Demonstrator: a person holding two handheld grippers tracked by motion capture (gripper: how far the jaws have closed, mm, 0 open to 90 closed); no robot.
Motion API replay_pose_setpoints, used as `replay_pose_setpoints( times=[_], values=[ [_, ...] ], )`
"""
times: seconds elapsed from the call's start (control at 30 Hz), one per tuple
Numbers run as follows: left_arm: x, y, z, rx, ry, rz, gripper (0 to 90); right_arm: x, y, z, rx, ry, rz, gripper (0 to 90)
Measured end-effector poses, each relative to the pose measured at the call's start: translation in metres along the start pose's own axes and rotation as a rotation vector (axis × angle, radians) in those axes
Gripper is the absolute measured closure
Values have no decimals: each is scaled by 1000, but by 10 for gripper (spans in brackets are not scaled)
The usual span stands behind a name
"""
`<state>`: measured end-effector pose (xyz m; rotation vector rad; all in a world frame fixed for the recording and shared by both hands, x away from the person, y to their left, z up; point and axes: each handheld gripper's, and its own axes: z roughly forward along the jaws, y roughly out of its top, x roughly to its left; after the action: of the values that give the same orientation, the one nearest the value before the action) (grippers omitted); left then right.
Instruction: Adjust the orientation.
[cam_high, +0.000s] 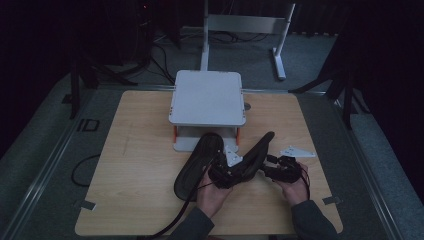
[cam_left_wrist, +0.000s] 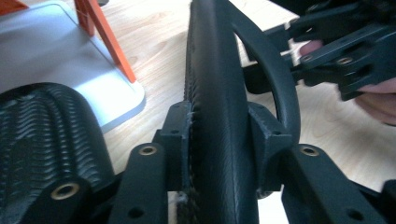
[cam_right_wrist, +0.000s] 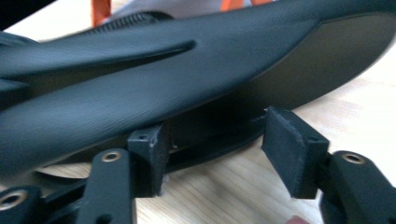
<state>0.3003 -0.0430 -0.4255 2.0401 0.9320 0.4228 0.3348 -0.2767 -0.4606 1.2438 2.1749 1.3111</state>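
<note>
Left gripper view: left gripper (cam_left_wrist: 219, 154) clamps the upright black sandal (cam_left_wrist: 219, 84); right gripper (cam_right_wrist: 212, 154) gapes beside it.

Left tool (cam_high: 223, 172) clamped tight, right tool (cam_high: 272, 167) with jaws spread, both hands near together.

Your wooden table (cam_high: 135, 165) carries a grey two-tier stand (cam_high: 207, 97) at its far middle, with a black sandal (cam_high: 195, 167) lying just near of it.
</note>
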Motion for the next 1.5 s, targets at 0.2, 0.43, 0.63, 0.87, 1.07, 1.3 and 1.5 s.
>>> replay_pose_setpoints(
  times=[0.2, 0.43, 0.63, 0.87, 1.07, 1.3, 1.5],
  values=[
    [0, 1, 3, 27, -7, 9, 674, 7, 0, -12, -55, 62, -9, 471],
    [-12, 3, 11, 33, -108, 46, 663, 19, -5, -30, -72, 99, -52, 511],
    [-4, 6, 8, -1, -85, 6, 565, 14, -10, -36, -13, 36, -49, 449],
    [-2, 3, 2, -23, -88, 2, 513, 7, -10, -37, -20, 9, -32, 447],
    [-10, -6, 3, -24, -88, 29, 486, -15, -1, -31, -28, -46, -4, 447],
    [-19, -23, 1, -24, -69, 25, 456, -41, 11, -10, -7, -109, 17, 445],
    [-22, -33, 8, 0, -50, 31, 401, -57, 23, 10, 18, -150, 42, 437]
  ],
)
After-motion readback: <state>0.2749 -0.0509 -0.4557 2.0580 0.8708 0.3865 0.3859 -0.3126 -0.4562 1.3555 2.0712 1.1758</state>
